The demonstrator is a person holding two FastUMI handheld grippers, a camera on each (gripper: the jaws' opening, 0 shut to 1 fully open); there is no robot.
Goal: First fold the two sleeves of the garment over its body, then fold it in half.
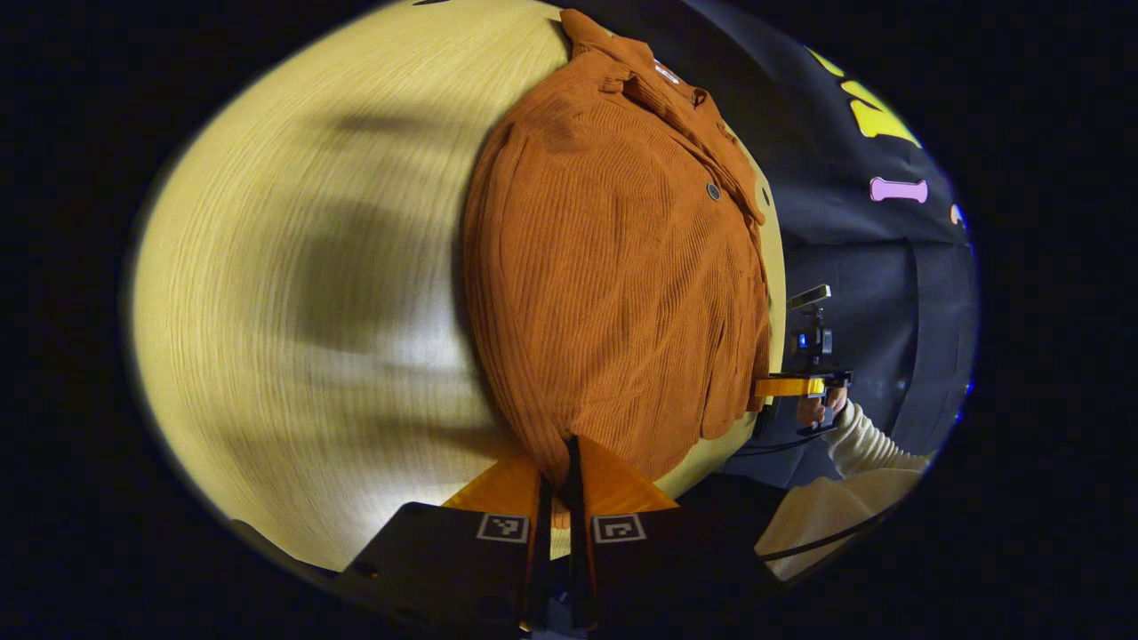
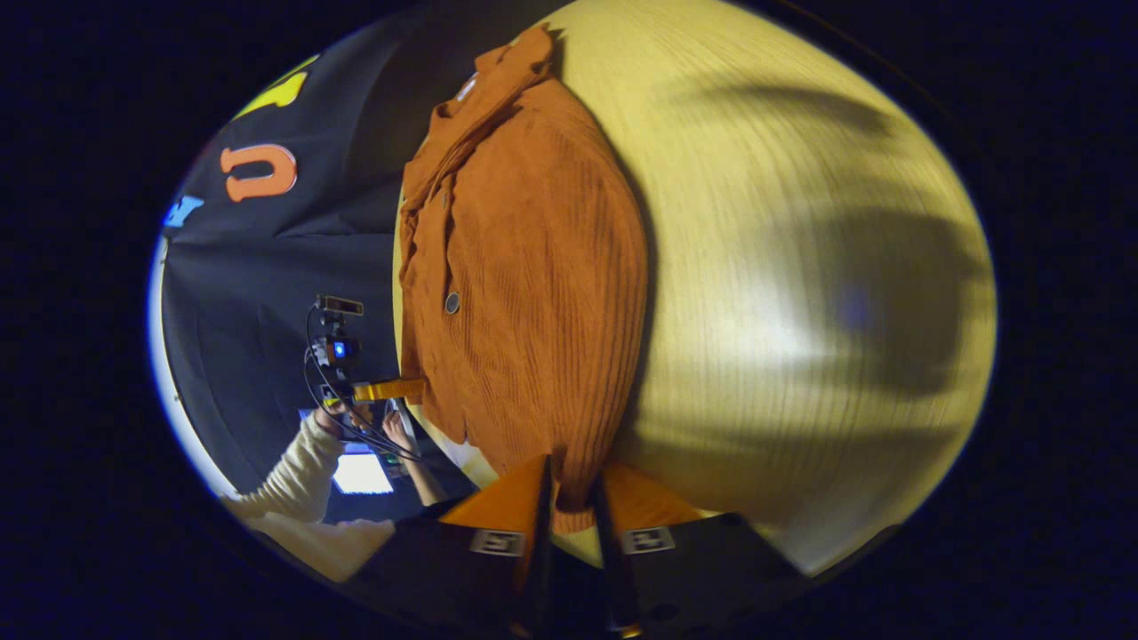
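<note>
An orange corduroy garment [image 1: 605,267] lies on the wooden table [image 1: 311,311], collar at the far end and button placket along its right side. My left gripper [image 1: 558,480] is shut on the near hem corner, with cloth pinched between the fingers. The right gripper [image 1: 782,387] reaches the garment's other hem corner at the table edge. In the right gripper view the garment [image 2: 524,267] stretches away from my right gripper [image 2: 573,489], which is shut on a fold of hem. The left gripper [image 2: 391,389] meets the opposite corner there.
The table edge [image 1: 711,453] runs close behind the hem, with the dark booth wall beyond. A person's cream sleeve [image 1: 867,440] and hand hold the right gripper. A cream sleeve [image 2: 293,480], cables and a lit screen [image 2: 360,473] sit off the table. Bare wood [image 2: 800,311] spreads beside the garment.
</note>
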